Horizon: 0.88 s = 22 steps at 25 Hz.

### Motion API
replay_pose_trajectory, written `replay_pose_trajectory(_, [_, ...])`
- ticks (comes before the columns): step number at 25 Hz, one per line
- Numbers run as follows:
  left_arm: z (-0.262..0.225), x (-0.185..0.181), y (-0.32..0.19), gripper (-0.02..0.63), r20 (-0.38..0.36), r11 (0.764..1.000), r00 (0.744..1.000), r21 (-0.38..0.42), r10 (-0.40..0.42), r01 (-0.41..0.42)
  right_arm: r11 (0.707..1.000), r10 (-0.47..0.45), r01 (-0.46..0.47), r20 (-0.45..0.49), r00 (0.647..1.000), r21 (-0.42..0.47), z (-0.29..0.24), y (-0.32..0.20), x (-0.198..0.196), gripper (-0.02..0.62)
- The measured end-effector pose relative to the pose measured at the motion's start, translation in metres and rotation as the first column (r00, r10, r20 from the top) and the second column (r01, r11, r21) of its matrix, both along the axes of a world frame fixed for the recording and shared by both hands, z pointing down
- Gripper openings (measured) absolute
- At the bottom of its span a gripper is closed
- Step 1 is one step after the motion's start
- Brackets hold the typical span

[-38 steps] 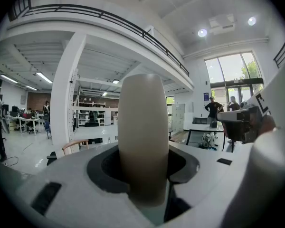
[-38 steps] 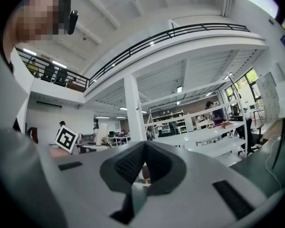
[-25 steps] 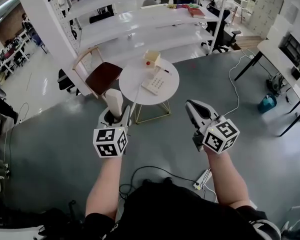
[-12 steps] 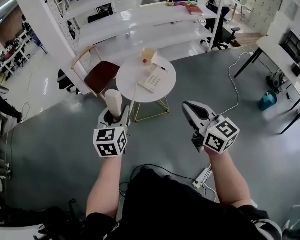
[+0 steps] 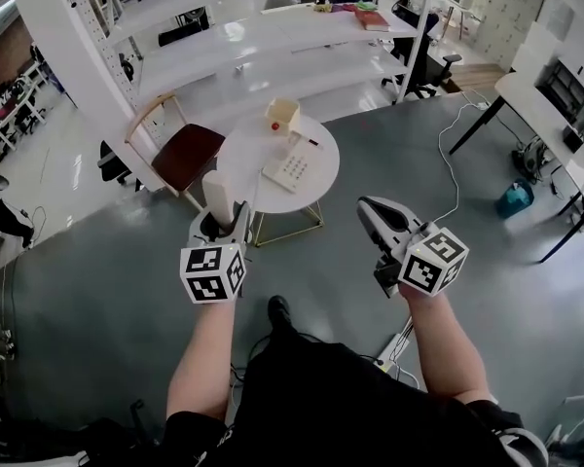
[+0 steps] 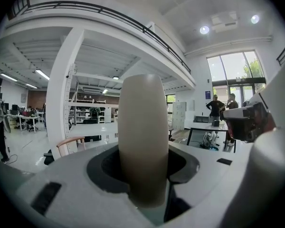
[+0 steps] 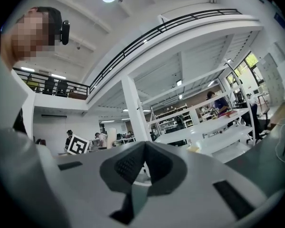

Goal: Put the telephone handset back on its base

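Note:
The cream telephone handset (image 5: 217, 193) stands upright in my left gripper (image 5: 224, 222), which is shut on its lower end. In the left gripper view the handset (image 6: 142, 137) fills the middle, pressed between both pads. The phone base (image 5: 290, 169), white with a keypad, lies on the round white table (image 5: 311, 191) ahead, beyond both grippers. My right gripper (image 5: 372, 210) hangs to the right of the table at about the same height as the left one. Its pads meet in the right gripper view (image 7: 143, 167) with nothing between them.
A small cream box (image 5: 281, 117) with a red dot stands on the table behind the base. A wooden chair (image 5: 180, 154) sits left of the table, and long white shelves (image 5: 273, 37) run behind it. Cables (image 5: 453, 163) trail over the grey floor at right, near a desk (image 5: 555, 115).
The table and base have shifted slightly left and up in the head view as the person walks; a foot now shows below. Both grippers keep their places and states.

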<state>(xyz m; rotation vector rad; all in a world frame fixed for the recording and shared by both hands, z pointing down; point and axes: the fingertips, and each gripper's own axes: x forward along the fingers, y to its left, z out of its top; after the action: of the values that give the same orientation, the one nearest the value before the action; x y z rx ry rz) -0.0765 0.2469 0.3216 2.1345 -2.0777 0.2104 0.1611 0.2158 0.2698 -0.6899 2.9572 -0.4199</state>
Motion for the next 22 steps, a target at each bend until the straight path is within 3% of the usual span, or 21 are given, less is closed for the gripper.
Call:
replay_pose_trajectory(16, [0.010,-0.099,-0.140,0.198,-0.027,0.993,0.993,-0.013,0.119,-0.119,0.992,0.061,-0.068,-0.073,0.995,-0.103,0.023,-0.117,-0.122,0.006])
replay_pose_trajectory(22, [0.009,-0.123,-0.176,0.198,-0.040,0.985,0.984,0.004,0.175,-0.175,0.984,0.129,-0.139,-0.093,0.987,-0.108,0.017,-0.141,-0.138,0.006])
